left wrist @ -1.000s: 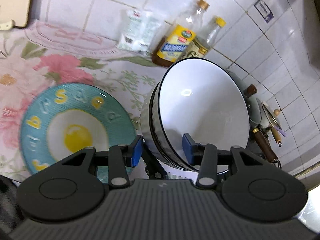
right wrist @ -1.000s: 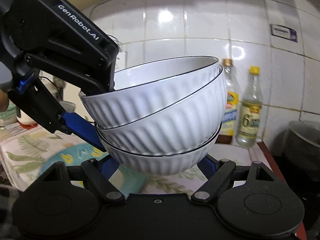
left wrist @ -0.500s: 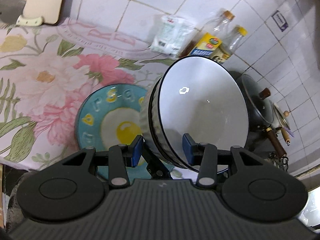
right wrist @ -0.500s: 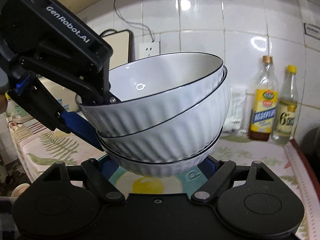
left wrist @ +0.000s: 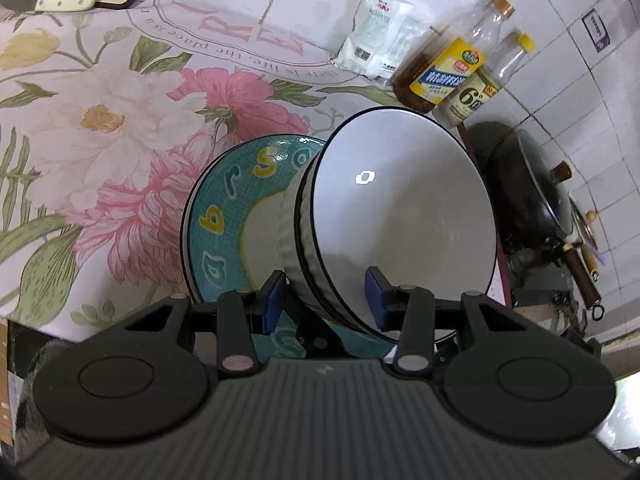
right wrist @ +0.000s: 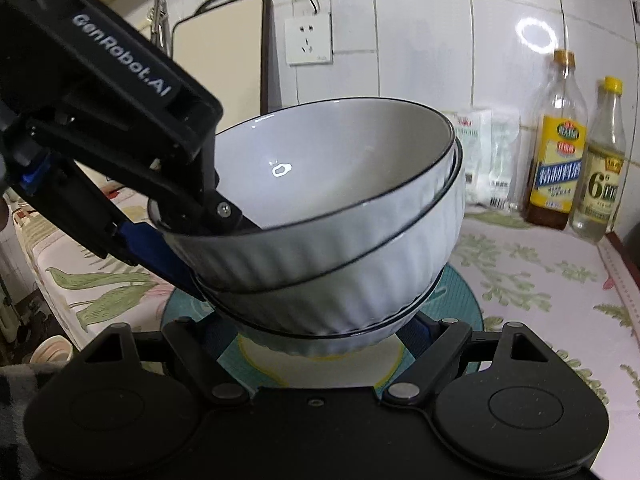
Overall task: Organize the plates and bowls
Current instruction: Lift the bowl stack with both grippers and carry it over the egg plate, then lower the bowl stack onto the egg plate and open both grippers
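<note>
A tilted stack of three white ribbed bowls (left wrist: pixel 400 216) (right wrist: pixel 340 240) with thin black rims hangs just above a teal plate (left wrist: pixel 224 208) (right wrist: pixel 460 304) with an egg picture and yellow letters. My left gripper (left wrist: pixel 325 296) (right wrist: pixel 192 236) is shut on the near rims of the stack, one finger inside the top bowl and one outside. My right gripper (right wrist: pixel 316 336) is shut wide on the lowest bowl, its blue pads on either side of the base. The stack hides the plate's middle and right part.
A flowered cloth (left wrist: pixel 100 120) covers the counter. An oil bottle (left wrist: pixel 444 76) (right wrist: pixel 556 136), a vinegar bottle (left wrist: pixel 476 96) (right wrist: pixel 600 160) and a white packet (left wrist: pixel 376 36) stand by the tiled wall. A black wok (left wrist: pixel 532 196) sits to the right. A cutting board (right wrist: pixel 224 68) leans at the back left.
Both grippers have carried the bowl stack sideways and down until it hangs over the teal plate. Both grips are unchanged.
</note>
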The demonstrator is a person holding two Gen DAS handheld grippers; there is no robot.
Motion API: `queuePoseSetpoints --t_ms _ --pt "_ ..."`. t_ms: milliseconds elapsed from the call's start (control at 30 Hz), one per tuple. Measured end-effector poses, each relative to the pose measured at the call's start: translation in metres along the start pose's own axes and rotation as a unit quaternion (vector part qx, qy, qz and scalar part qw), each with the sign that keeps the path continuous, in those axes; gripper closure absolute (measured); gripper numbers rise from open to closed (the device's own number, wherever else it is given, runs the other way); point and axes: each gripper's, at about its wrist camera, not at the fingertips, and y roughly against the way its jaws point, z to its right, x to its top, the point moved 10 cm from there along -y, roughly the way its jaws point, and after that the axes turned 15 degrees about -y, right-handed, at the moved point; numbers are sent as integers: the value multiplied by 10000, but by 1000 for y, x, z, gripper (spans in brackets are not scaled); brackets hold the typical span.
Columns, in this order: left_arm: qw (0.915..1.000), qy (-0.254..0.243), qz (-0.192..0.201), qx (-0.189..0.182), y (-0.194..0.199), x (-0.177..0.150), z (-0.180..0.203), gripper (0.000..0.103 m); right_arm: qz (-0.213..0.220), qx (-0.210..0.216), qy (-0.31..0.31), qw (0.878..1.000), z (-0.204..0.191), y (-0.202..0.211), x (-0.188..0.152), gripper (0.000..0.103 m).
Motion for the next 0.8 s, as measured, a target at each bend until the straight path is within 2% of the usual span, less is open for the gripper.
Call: queuePoseSetpoints --t_ms 267,533,633,800 --pt "9996 195 -190 -12 -16 0 -10 62 -257 -28 -86 9996 10 -19 -4 16" --pt "9992 377 -133 -31 -17 0 -16 61 -441 -72 40 9990 8 -24 -4 16" --pt "9995 310 22 59 -17 1 -21 60 -546 -73 -81 9984 5 -22 -5 16" --pt "9995 53 107 308 -14 6 -18 62 -581 -367 -203 9974 11 -13 -6 15"
